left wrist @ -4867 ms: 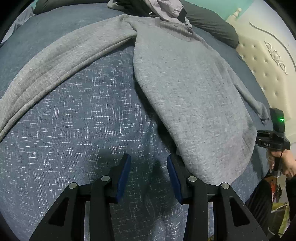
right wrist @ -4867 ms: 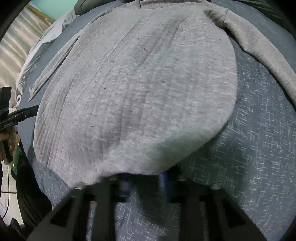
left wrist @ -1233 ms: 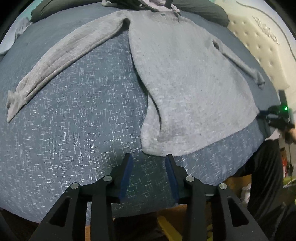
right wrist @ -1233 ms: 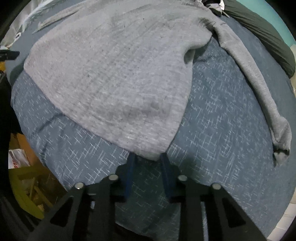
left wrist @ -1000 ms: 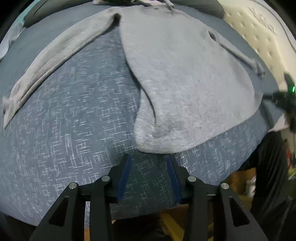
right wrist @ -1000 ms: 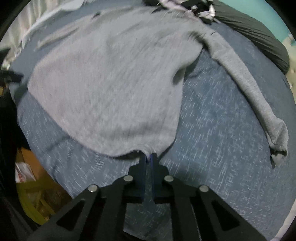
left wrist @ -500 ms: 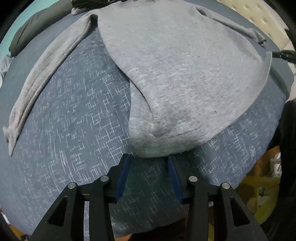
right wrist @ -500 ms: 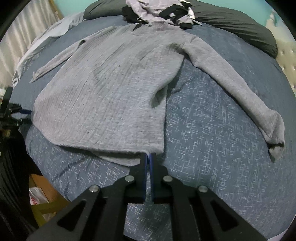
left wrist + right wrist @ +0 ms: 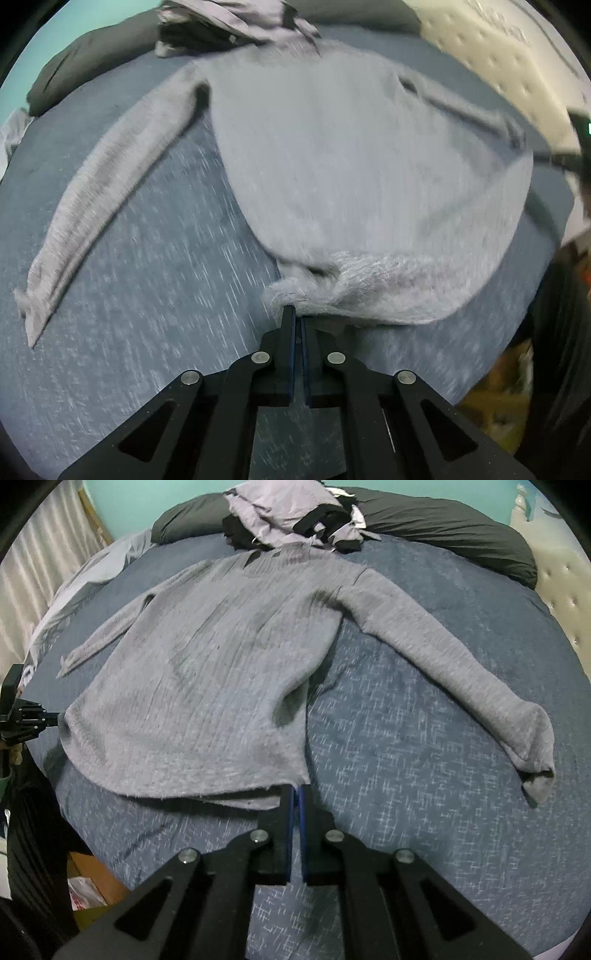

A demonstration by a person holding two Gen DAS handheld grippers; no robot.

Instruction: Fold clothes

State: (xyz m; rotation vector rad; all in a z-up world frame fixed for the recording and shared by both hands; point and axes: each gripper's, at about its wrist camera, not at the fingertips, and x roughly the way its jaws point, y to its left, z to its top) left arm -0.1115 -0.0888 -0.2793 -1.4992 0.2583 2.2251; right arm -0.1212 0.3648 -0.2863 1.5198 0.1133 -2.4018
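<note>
Clearly, each hand-held gripper pinches a hem corner of the grey sweater (image 9: 207, 686), which lies spread on the bed (image 9: 406, 757): left (image 9: 297, 318), right (image 9: 296, 788). Such thin bites could slip if pulled unevenly, bunching the hem. Motion blur smears the left view; a clothes pile (image 9: 291, 513) hides the collar.

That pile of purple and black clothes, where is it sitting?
In the right wrist view, the pile sits at the far end of the bed, just beyond the grey sweater's collar, against a dark pillow.
</note>
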